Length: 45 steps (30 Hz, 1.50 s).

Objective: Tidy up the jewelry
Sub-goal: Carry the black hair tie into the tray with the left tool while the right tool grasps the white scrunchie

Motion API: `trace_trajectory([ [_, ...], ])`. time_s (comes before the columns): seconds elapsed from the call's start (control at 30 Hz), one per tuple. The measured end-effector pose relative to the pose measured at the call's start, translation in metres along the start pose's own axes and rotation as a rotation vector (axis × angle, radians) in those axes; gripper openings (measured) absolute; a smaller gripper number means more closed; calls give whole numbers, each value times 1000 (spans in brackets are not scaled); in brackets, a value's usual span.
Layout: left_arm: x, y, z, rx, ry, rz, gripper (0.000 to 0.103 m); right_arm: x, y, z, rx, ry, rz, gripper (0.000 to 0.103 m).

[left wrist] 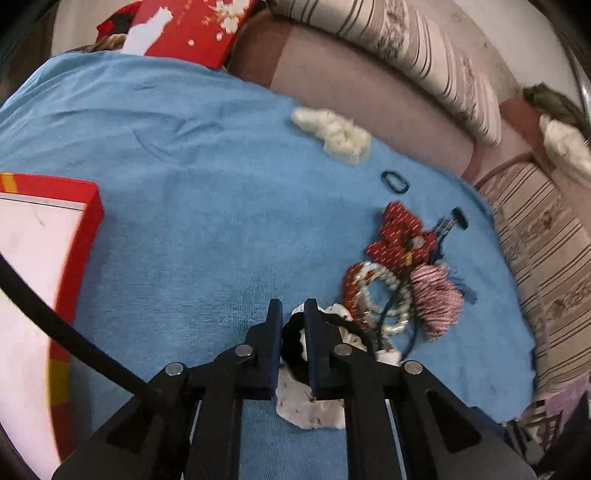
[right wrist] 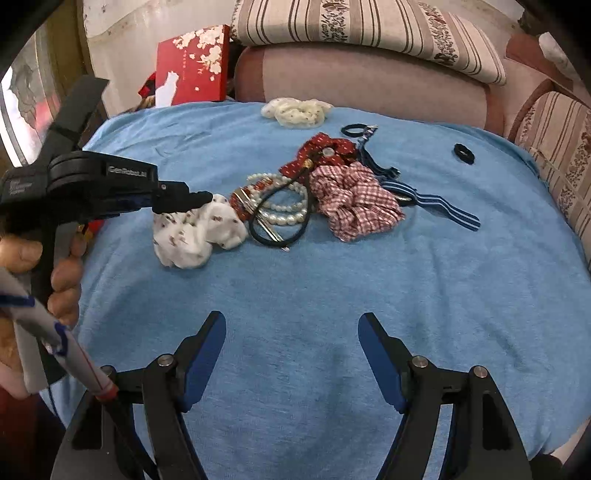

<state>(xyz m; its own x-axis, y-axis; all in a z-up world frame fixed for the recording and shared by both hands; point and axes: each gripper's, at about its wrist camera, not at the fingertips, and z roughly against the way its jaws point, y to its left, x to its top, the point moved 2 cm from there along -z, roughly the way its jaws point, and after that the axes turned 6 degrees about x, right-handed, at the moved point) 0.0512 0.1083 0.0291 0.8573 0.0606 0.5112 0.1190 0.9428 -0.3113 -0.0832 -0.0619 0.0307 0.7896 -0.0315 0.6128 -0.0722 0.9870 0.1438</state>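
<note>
A heap of hair pieces and jewelry lies on the blue cloth (right wrist: 295,280): a white printed scrunchie (right wrist: 199,240), pearl bracelets (right wrist: 284,212), a red dotted bow (right wrist: 327,151) and a red checked scrunchie (right wrist: 354,199). My left gripper (left wrist: 293,306) is down at the heap's left end, shut on a black hair band (left wrist: 293,347) that rests on the white scrunchie (left wrist: 306,406). From the right wrist view, the left gripper (right wrist: 203,197) reaches in from the left, held by a hand. My right gripper (right wrist: 291,321) hovers open over bare cloth, nearer than the heap, with nothing between its fingers.
An open red box (left wrist: 86,236) with a white inside sits at the cloth's left. A cream scrunchie (right wrist: 295,110), a small black hair tie (right wrist: 464,152) and a blue striped band (right wrist: 443,210) lie apart. A red flowered box (right wrist: 192,62) and striped cushions (right wrist: 369,33) stand behind.
</note>
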Motion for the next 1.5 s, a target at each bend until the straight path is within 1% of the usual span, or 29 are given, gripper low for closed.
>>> trace_trajectory([
  [0.07,1,4,14,-34,-37,12,6,7,7,0,33,-8,10,79],
  [0.1,1,8,23,-42,-59,22,6,12,10,-1,51,-10,11,79],
  [0.23,3,24,48,-31,-116,59,6,32,26,-14,112,-18,17,79],
  [0.33,7,42,65,-7,-151,88,6,44,43,-27,132,-20,48,79],
  [0.4,10,58,80,17,-187,111,6,50,55,-36,147,-11,73,79],
  [0.47,13,77,92,57,-223,138,6,54,67,-45,153,-1,99,79],
  [0.57,17,107,101,110,-249,188,6,57,80,-57,156,16,131,78],
  [0.63,19,127,103,144,-253,227,6,57,86,-64,151,30,142,79],
  [0.77,21,164,102,222,-238,303,6,57,92,-86,104,69,161,77],
  [0.8,21,170,102,242,-236,313,6,56,92,-89,95,77,168,67],
  [0.83,22,177,103,269,-236,323,6,56,93,-93,80,89,178,49],
  [0.87,22,183,105,296,-242,333,6,55,94,-96,60,102,189,39],
  [0.9,23,190,108,324,-250,345,6,55,94,-96,53,109,195,23],
  [0.93,23,198,111,344,-258,362,6,56,94,-94,61,112,195,19],
  [1.0,23,213,117,374,-269,396,6,62,97,-86,91,108,189,16],
  [1.07,21,227,122,398,-280,433,6,71,107,-75,112,82,200,15],
  [1.17,19,248,127,422,-291,492,6,88,131,-60,171,51,227,15],
  [1.27,20,265,127,432,-291,543,6,106,166,-51,227,30,274,15],
  [1.37,18,276,124,440,-278,582,6,118,203,-52,258,15,327,15],
  [1.47,14,287,126,429,-277,649,6,128,238,-67,266,18,382,15],
  [1.5,13,289,127,423,-278,660,11,129,247,-72,264,24,395,16],
])
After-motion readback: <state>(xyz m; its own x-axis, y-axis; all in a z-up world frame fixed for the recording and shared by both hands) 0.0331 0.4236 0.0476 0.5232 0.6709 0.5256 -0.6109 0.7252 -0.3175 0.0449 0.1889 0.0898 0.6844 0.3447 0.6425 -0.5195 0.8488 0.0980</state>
